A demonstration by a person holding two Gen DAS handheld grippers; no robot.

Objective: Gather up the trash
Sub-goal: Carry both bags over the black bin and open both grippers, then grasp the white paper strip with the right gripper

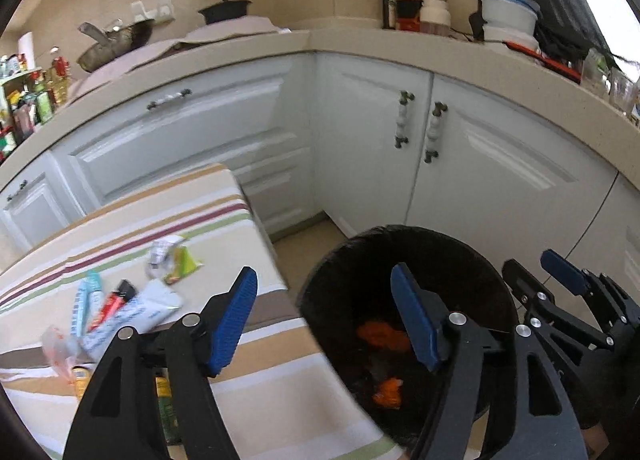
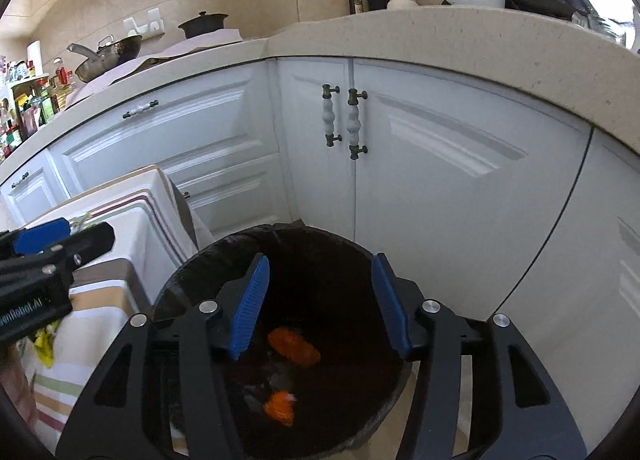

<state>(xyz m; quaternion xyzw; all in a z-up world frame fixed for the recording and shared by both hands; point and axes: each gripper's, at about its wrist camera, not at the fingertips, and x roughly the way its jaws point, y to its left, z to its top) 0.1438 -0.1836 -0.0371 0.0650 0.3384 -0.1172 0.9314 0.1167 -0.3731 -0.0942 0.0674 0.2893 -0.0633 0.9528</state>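
A black bin point(image 1: 348, 256) with a dark liner stands on the floor beside a striped table point(image 1: 168, 204); it also shows in the right wrist view point(image 2: 224, 248). Two orange wrappers lie inside it point(image 2: 294, 346) point(image 2: 280, 406). Several wrappers lie on the table: a blue-white packet point(image 1: 132, 316), a red one point(image 1: 112, 306), a crumpled white-green one point(image 1: 172, 260). My left gripper point(image 1: 326, 320) is open and empty, over the gap between table and bin. My right gripper point(image 2: 320, 304) is open and empty above the bin mouth.
White kitchen cabinets point(image 2: 440, 164) with handles stand close behind the bin under a beige counter point(image 1: 360, 44) holding pots, bottles and bowls. The table edge point(image 2: 140, 220) is just left of the bin. The right gripper appears in the left wrist view point(image 1: 568, 292).
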